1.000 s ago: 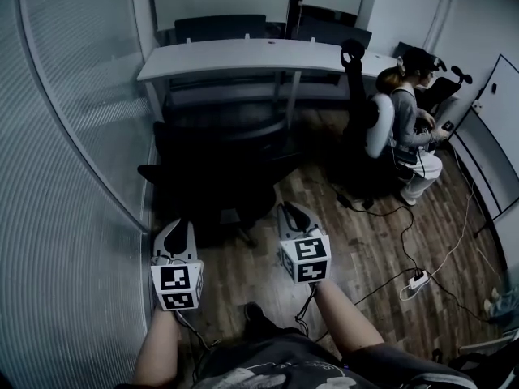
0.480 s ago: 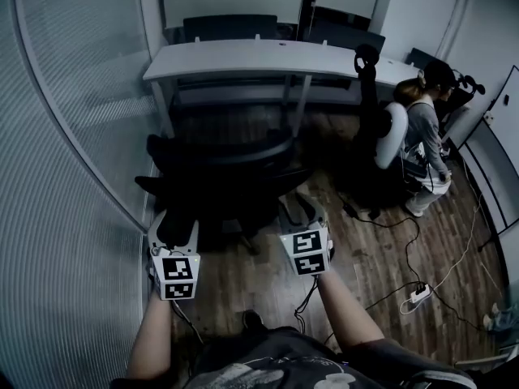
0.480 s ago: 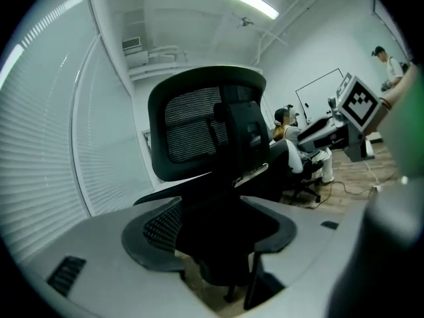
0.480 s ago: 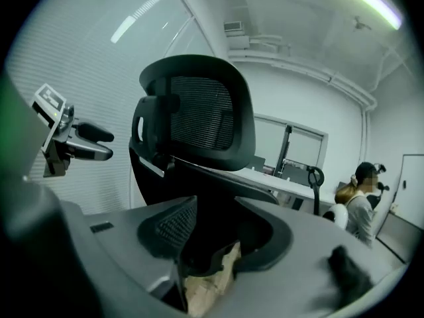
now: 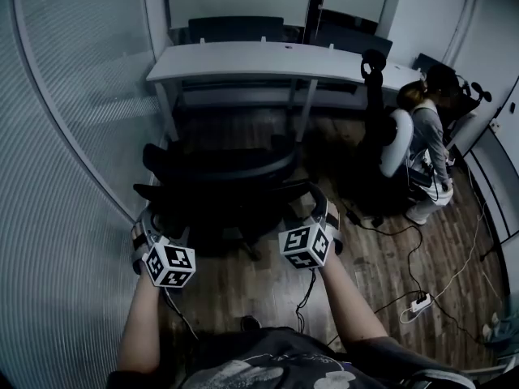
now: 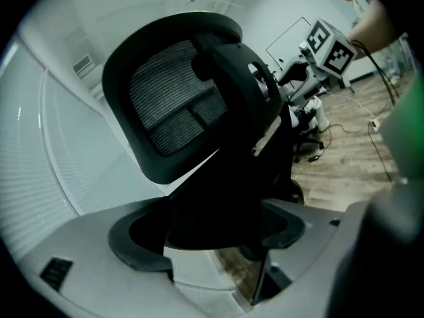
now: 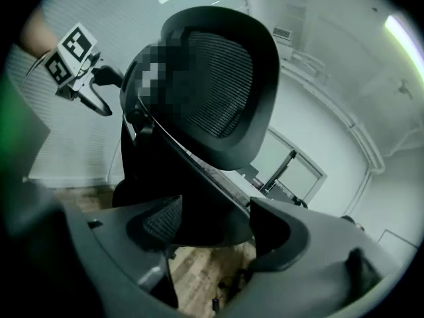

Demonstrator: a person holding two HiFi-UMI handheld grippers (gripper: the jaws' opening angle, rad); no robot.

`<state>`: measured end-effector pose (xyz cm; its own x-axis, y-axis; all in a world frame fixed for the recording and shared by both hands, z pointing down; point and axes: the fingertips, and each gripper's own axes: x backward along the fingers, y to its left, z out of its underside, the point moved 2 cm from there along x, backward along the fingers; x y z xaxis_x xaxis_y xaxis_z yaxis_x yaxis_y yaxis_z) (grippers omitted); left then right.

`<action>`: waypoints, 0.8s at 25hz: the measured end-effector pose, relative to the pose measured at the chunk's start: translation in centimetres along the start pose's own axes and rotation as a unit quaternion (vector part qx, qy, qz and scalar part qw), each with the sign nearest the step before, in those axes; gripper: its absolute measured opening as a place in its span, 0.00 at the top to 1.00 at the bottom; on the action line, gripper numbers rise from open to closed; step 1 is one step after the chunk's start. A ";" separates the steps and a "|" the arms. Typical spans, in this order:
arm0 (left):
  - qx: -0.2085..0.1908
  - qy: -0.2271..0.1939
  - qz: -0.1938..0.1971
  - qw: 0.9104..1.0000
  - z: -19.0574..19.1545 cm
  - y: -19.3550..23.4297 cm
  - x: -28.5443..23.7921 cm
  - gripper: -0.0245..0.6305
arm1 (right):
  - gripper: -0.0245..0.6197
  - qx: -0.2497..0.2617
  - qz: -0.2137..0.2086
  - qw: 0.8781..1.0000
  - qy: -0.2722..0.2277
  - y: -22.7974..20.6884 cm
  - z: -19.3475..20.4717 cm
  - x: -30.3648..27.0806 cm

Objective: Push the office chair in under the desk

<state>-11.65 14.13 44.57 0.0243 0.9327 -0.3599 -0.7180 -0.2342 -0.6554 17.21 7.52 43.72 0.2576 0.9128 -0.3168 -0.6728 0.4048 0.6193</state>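
both tongs, left (image 5: pixel 158 232) and right (image 5: pixel 322 213), have just been opening and stand wide apart, the office chair's (image 5: pixel 219 177) backrest edges between them, unpinched. the chair stands on the floor, well short of the desk's (image 5: pixel 259 59) front edge. best push evenly and straight; the glass wall (image 5: pixel 73 136) crowds the left, a seated person (image 5: pixel 426 136) the right.
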 end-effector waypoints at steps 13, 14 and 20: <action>-0.097 0.065 -0.038 0.992 2.1 3.0 -2.0 0.41 | 0.50 0.182 -0.002 0.983 0.001 0.5 -0.4 -4.0; -0.091 0.064 -0.044 0.993 2.1 3.7 -1.8 0.41 | 0.50 0.182 -0.003 0.983 0.001 0.5 -0.4 -4.1; -0.123 0.089 -0.031 0.988 2.2 6.3 -3.8 0.41 | 0.50 0.183 0.011 0.983 -0.002 0.2 -0.5 -4.9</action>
<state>-17.75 9.72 43.29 0.2003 0.8891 -0.4116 -0.5215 -0.2589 -0.8130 15.47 3.13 44.99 0.2482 0.9217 -0.2981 -0.3831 0.3760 0.8437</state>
